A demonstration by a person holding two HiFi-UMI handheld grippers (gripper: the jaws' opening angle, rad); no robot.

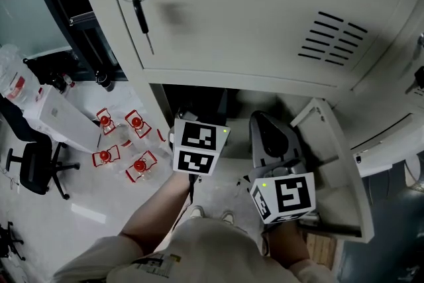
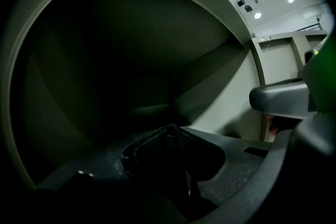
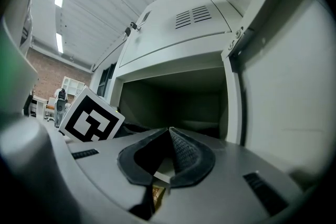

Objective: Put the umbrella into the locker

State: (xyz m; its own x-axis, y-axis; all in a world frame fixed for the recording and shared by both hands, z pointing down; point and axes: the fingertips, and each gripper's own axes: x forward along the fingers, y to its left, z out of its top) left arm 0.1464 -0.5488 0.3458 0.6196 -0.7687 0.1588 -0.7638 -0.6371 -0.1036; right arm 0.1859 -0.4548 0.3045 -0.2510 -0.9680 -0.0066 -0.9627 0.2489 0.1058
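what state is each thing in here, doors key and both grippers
upper locker door: closed
key: hanging from that door's lock
lower locker door: swung open
left gripper: fingers together, inside the locker
right gripper: fingers together, empty, outside it

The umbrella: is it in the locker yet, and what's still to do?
Done: the lower locker door stands open. In hand: the left gripper reaches deep into that compartment, where it is too dark to tell whether its fingers hold anything; I cannot make out the umbrella. The right gripper hangs shut and empty outside. Left: likely withdrawing and closing up.
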